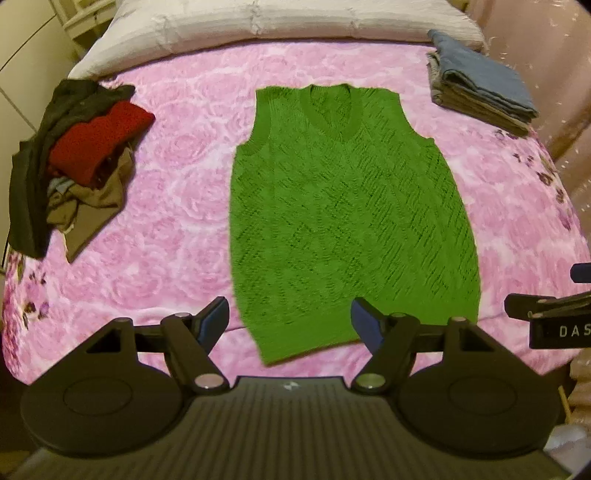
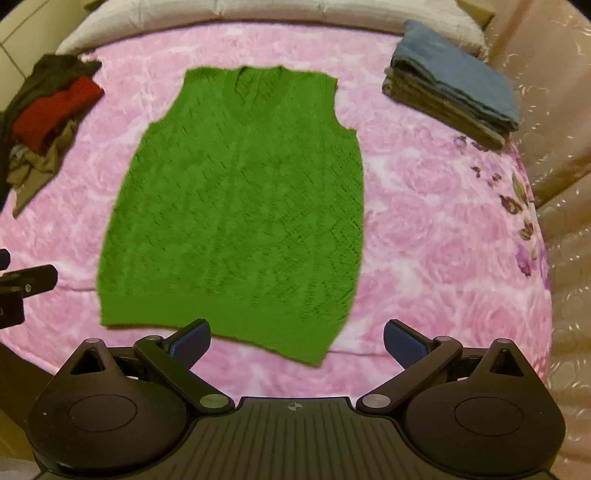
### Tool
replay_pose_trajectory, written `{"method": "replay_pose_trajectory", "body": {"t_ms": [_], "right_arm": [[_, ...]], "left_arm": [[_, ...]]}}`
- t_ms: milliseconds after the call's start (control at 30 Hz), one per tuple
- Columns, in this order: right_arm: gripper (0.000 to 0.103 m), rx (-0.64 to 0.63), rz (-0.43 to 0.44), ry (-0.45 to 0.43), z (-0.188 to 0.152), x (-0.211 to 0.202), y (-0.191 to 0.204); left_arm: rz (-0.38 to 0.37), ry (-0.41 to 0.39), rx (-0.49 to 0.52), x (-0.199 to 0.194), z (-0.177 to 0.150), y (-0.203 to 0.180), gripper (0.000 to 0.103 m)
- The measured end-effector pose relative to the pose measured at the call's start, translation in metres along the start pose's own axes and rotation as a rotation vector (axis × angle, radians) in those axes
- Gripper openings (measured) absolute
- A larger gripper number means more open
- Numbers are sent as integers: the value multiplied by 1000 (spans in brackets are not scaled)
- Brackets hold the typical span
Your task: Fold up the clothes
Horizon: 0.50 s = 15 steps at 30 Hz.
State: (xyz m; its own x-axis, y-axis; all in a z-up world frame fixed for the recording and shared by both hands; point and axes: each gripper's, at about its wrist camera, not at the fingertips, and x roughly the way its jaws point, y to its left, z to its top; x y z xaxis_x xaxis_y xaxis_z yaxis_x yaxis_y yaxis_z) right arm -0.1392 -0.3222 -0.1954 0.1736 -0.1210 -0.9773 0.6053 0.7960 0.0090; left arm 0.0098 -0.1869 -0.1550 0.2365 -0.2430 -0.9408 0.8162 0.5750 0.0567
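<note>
A green knitted sleeveless vest (image 1: 343, 218) (image 2: 240, 206) lies spread flat on the pink bedspread, V-neck toward the far pillows and hem toward me. My left gripper (image 1: 290, 317) is open, held above the hem's left corner, nothing between its blue pads. My right gripper (image 2: 297, 339) is open too, above the hem's right corner and empty. Each gripper shows at the edge of the other's view: the right gripper (image 1: 546, 310) and the left gripper (image 2: 26, 284).
A loose pile of unfolded clothes (image 1: 74, 162) (image 2: 44, 118), red, dark and tan, sits at the bed's left edge. A folded stack (image 1: 476, 92) (image 2: 450, 96) with a blue piece on top lies at the far right. White pillows (image 1: 258, 26) line the head. The pink bedspread (image 1: 166, 229) drops off on both sides.
</note>
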Motion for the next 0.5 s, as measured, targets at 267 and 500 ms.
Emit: {"method": "replay_pose_trajectory", "body": {"t_ms": [267,500], "right_arm": [[102,13,60,109,2,44,-31],[102,101,69,139,-4,73,-53]], "left_arm": [[-3,127,-32,35,-5,-26,69],[25,175,-14,67,-2,-16,66]]}}
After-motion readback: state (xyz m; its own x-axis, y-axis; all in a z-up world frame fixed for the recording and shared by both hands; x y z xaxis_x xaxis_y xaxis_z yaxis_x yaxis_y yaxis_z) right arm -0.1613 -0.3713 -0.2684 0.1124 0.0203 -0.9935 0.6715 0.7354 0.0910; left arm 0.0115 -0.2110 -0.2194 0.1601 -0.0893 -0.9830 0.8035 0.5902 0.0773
